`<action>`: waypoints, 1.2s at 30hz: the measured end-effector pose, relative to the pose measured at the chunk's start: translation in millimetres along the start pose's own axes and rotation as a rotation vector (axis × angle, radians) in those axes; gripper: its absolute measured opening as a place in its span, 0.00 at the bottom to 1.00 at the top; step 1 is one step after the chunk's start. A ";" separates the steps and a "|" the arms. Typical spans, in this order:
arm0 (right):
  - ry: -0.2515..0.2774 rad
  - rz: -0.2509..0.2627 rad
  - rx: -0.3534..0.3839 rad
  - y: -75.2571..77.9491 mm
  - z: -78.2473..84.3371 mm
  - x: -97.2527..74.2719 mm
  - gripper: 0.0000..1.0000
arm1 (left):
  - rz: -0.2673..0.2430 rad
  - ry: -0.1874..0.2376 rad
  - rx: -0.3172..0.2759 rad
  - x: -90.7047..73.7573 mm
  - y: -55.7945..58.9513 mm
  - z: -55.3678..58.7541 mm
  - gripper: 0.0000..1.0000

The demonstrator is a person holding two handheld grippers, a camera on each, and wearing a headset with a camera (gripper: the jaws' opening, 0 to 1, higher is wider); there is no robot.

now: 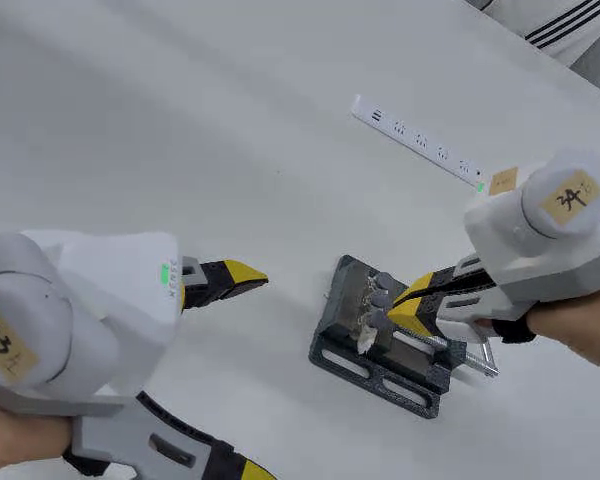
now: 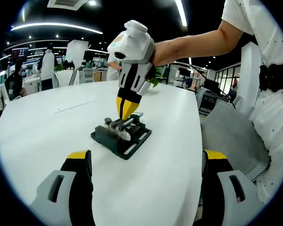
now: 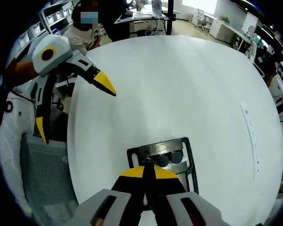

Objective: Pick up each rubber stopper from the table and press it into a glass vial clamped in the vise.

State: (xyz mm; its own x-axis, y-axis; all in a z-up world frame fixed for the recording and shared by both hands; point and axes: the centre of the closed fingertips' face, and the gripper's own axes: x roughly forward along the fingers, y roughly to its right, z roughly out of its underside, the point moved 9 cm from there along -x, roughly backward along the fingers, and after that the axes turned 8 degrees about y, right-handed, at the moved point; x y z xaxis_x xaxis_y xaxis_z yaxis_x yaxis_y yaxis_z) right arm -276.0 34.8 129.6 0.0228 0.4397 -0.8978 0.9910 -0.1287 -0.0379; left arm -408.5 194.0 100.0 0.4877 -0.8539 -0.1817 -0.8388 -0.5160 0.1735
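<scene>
Stoppers (image 3: 163, 160), two dark round ones side by side, sit between the cheeks of the vise (image 3: 134, 153), which stands well in from the edges of the worktop (image 1: 180, 120). Leftmost, the left hand-held gripper (image 2: 146, 157) hangs over bare worktop short of the vise. Its yellow-tipped jaws are spread wide with nothing between them.

At the vise, the right gripper view looks straight down on the stopper tops. The left gripper view gives the vise side-on, with small grey caps standing up from it. The head view adds a white bit at its near cheek, too small to make out.

The right hand-held gripper (image 3: 146, 169) points down at the vise from the right, jaws closed together, tips at the end of the stopper row. Whether anything is pinched between them cannot be told. Toward the far edge lies a white power strip (image 1: 420, 140).
</scene>
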 end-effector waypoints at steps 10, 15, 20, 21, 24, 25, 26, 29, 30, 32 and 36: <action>0.005 0.000 0.000 -1.7 1.5 5.7 0.00 | 0.007 -0.004 0.000 1.5 0.7 -1.6 0.96; 0.006 -0.002 0.001 0.6 3.3 8.5 0.00 | 0.009 -0.003 0.000 2.0 1.1 -2.4 0.96; -0.004 -0.007 0.001 -0.2 4.6 12.0 0.00 | 0.012 -0.005 0.000 2.2 1.6 -2.6 0.96; -0.005 -0.008 -0.002 -0.1 5.3 12.9 0.00 | 0.013 -0.005 0.000 2.1 1.7 -2.7 0.96; -0.001 -0.008 0.001 0.8 5.4 14.1 0.00 | 0.010 -0.001 -0.002 1.2 0.9 -2.5 0.96; -0.002 -0.008 -0.002 1.1 5.4 14.5 0.00 | 0.010 -0.002 -0.002 1.0 0.7 -2.2 0.96; -0.002 -0.009 -0.003 1.4 5.2 15.0 0.00 | 0.010 -0.003 -0.001 0.9 0.5 -1.8 0.96; -0.003 -0.013 0.000 2.1 5.4 14.9 0.00 | 0.010 -0.001 -0.005 0.9 0.6 -1.1 0.95; -0.004 -0.014 -0.001 1.7 5.4 14.8 0.00 | 0.010 -0.002 -0.005 0.8 0.6 -0.8 0.95; -0.006 -0.018 -0.008 2.5 5.0 15.2 0.00 | 0.011 -0.001 -0.005 0.9 0.5 -0.3 0.95; -0.012 -0.024 -0.006 3.9 4.1 16.0 0.00 | 0.010 0.004 -0.007 1.3 0.2 0.0 0.95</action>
State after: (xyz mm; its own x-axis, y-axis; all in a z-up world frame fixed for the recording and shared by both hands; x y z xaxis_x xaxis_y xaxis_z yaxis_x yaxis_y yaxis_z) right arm -272.4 37.8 113.3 -0.0027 0.4317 -0.9020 0.9919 -0.1132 -0.0571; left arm -408.0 192.8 99.8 0.4800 -0.8595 -0.1756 -0.8421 -0.5076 0.1824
